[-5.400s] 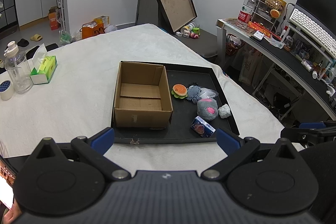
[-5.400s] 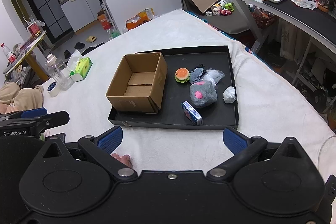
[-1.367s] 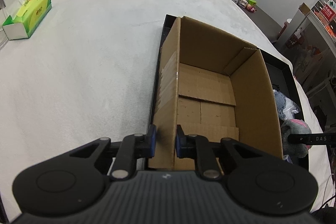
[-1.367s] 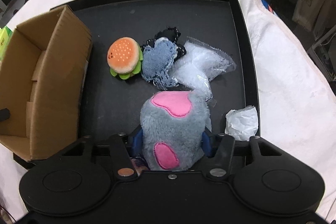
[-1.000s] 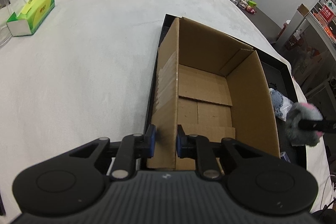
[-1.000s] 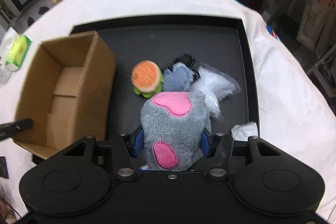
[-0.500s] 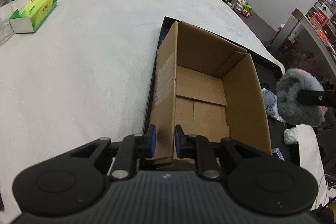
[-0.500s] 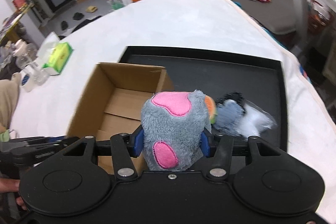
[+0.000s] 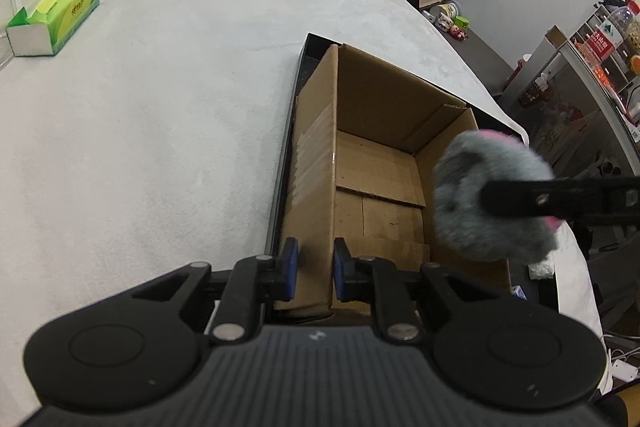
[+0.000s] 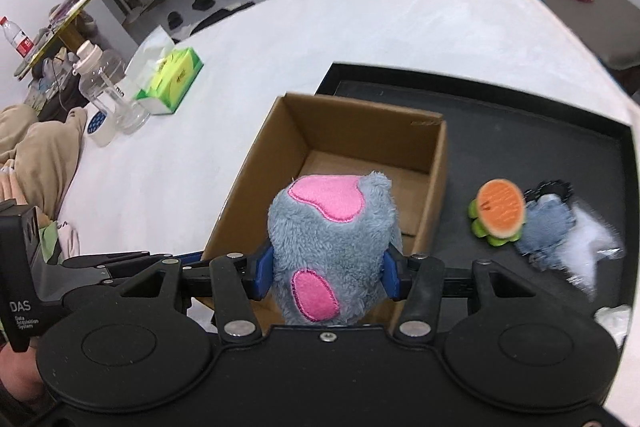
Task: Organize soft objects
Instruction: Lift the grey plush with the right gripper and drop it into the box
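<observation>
An open cardboard box (image 9: 380,163) stands at the left of a black tray (image 10: 560,115) on a white-covered table. My left gripper (image 9: 313,267) is shut on the box's near left wall. My right gripper (image 10: 328,273) is shut on a grey plush paw with pink pads (image 10: 332,243) and holds it above the box's near right part; the paw also shows in the left wrist view (image 9: 496,199). A plush burger (image 10: 498,213), a blue-grey soft toy (image 10: 548,231) and a clear plastic bag (image 10: 592,239) lie on the tray right of the box (image 10: 360,163).
A green tissue box (image 9: 52,13) and a clear bottle (image 10: 108,83) stand on the table to the left. A crumpled white wad (image 9: 542,267) lies at the tray's right side. A cluttered desk (image 9: 600,75) stands beyond the table's right edge.
My right gripper has carried the plush paw leftward from beside the box to above it. My left gripper has kept its hold on the box wall.
</observation>
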Motion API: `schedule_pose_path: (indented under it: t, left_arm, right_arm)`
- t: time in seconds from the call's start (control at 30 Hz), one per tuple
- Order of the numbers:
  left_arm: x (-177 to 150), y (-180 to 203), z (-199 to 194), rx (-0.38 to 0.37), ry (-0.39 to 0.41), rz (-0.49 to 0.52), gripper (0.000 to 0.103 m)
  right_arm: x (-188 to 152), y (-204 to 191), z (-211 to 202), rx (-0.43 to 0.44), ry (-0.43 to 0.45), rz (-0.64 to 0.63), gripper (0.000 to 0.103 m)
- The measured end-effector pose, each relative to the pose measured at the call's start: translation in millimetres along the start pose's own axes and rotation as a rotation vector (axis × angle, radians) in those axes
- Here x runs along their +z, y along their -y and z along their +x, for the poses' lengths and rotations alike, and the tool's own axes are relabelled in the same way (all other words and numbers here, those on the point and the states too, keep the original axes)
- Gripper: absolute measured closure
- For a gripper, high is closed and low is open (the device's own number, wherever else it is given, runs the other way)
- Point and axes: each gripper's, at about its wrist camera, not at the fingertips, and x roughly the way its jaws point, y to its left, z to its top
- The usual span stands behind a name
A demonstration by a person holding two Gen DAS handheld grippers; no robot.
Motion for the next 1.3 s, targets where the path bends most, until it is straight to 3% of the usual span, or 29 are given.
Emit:
schedule_pose_path:
  t: [0.4, 0.7, 0.83, 1.1, 1.23, 1.3]
  left_arm:
    - [1, -6, 5, -0.034, -0.006, 0.023, 0.086]
    - [1, -3, 4, -0.031, -0.006, 0.029, 0.086]
    - [-3, -5, 4, -0.035, -0.013, 0.022, 0.086]
    - [-4, -2, -3, -0.004, 0.004, 0.029, 0.083]
    - [-7, 1, -6, 0.017, 0.012, 0.047, 0.082]
    - [-7, 2, -7, 0.024, 0.012, 0.049, 0.077]
  right_arm:
    - [-9, -21, 55, 0.060, -0.101, 0.038, 0.052]
    - [-11, -15, 71, 0.110, -0.151, 0.138, 0.048]
    - [-13, -12, 67, 0.132, -0.152, 0.164, 0.039]
    - [-13, -11, 44, 0.126, -0.113, 0.157, 0.038]
    - [-13, -9, 19, 0.109, -0.062, 0.135, 0.032]
    - [-14, -6, 6, 0.095, -0.033, 0.122, 0.032]
